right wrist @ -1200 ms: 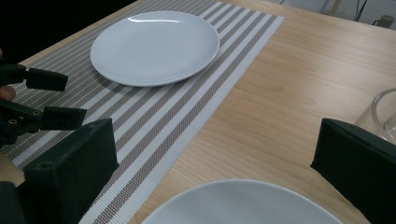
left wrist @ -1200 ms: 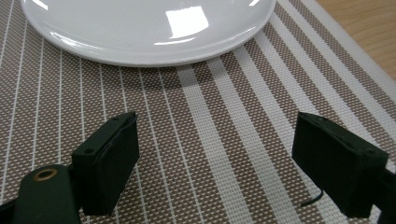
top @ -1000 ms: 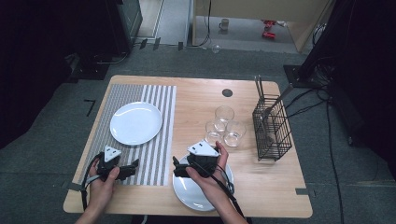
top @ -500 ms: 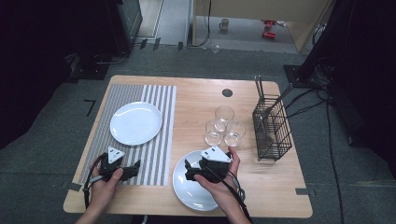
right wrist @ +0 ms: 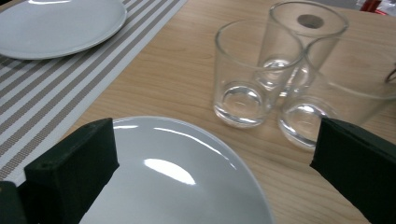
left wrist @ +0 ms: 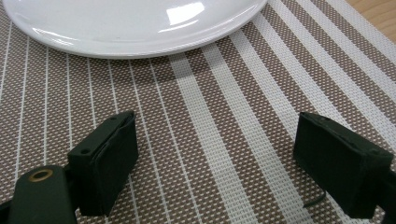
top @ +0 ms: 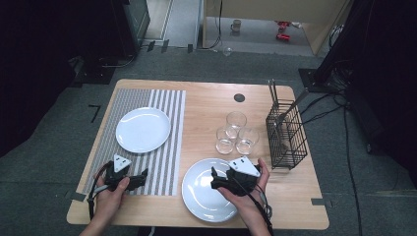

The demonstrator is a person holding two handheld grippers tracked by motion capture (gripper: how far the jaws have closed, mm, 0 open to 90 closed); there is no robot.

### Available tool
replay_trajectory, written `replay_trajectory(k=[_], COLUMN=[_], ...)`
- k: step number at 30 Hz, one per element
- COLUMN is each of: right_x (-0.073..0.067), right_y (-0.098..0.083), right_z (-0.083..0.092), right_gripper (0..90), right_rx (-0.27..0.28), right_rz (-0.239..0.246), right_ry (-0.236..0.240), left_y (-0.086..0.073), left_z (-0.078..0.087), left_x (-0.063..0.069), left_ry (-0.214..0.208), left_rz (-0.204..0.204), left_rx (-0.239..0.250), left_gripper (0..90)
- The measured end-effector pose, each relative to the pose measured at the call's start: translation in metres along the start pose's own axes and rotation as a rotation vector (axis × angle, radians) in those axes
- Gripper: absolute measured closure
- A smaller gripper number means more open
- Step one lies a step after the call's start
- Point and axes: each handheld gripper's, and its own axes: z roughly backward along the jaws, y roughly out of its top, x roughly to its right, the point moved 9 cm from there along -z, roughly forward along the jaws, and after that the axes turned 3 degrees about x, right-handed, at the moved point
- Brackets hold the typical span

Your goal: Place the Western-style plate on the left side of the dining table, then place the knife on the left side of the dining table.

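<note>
We see the basket (top: 286,135) holding cutlery, hard to make out. Three glasses (top: 236,133) stand empty. Our right gripper (top: 220,179), jaws wide, hovers over the near plate (top: 204,191); left gripper (top: 139,177), wide, on the mat (top: 169,115).

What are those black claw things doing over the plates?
A person holds a gripper in each hand. The right gripper hovers open over the near white plate on the bare wood, beside three empty glasses. The left gripper waits open over the striped placemat, near the far plate. Nothing is gripped.
</note>
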Motion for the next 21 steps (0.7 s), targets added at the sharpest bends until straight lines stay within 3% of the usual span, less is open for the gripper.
replay_trajectory(k=[10,14,21], right_x=[0.042,0.067,0.096], right_y=[0.014,0.027,0.036], right_z=[0.025,0.040,0.048], right_gripper=[0.0,0.6,2.8], right_rx=[0.067,0.119,0.136], right_rz=[-0.035,-0.045,-0.065], right_ry=[-0.088,-0.142,-0.189], left_y=[0.000,0.000,0.000], left_z=[0.000,0.000,0.000], left_x=[0.000,0.000,0.000], left_ry=[0.000,0.000,0.000], left_rz=[-0.001,-0.001,0.000], left_rx=[-0.001,-0.001,0.000], left_gripper=[13.9,13.9,13.9])
